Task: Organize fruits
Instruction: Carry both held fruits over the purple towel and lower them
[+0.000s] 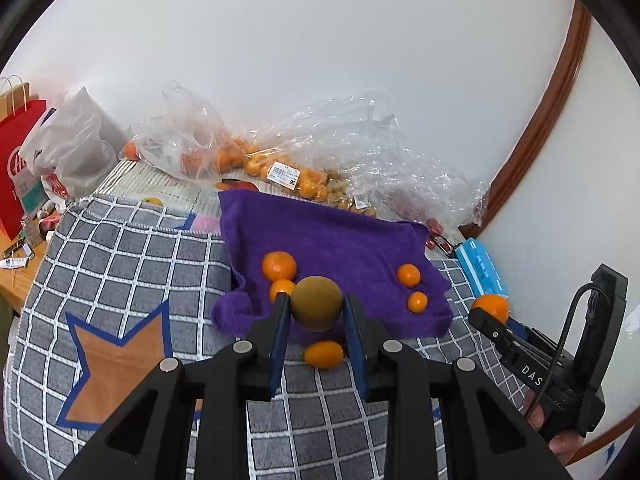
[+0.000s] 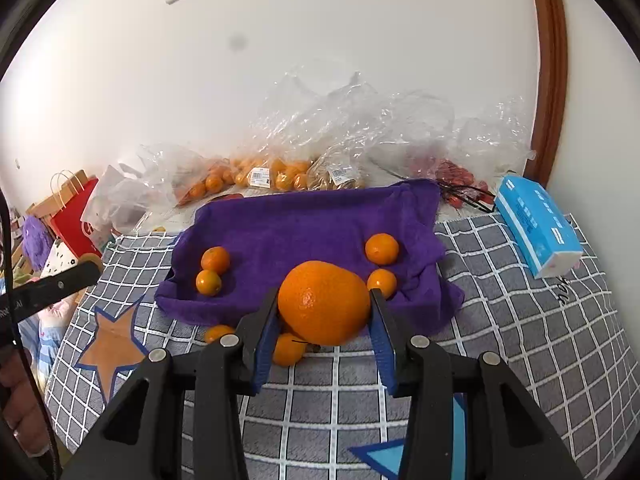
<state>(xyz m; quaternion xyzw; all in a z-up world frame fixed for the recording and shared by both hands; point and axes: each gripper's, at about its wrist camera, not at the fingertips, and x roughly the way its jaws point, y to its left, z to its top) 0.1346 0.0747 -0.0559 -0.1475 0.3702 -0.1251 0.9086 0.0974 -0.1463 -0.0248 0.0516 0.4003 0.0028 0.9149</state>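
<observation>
My left gripper (image 1: 316,304) is shut on a round brown-green fruit (image 1: 317,303), held above the near edge of the purple towel (image 1: 340,240). My right gripper (image 2: 323,303) is shut on a large orange (image 2: 324,302), also over the towel's near edge (image 2: 312,224). Two small tangerines lie on the towel's left side (image 2: 215,260) and two on its right (image 2: 382,248). A small orange fruit (image 1: 323,354) lies on the grey checked cloth just below the left gripper. Two more lie under the right gripper (image 2: 288,348).
The grey checked cloth (image 2: 520,340) with star patches covers the table. Clear plastic bags of tangerines and other fruit (image 2: 280,172) lie along the wall behind the towel. A blue tissue pack (image 2: 538,224) sits at right. A red paper bag (image 1: 18,168) stands at far left.
</observation>
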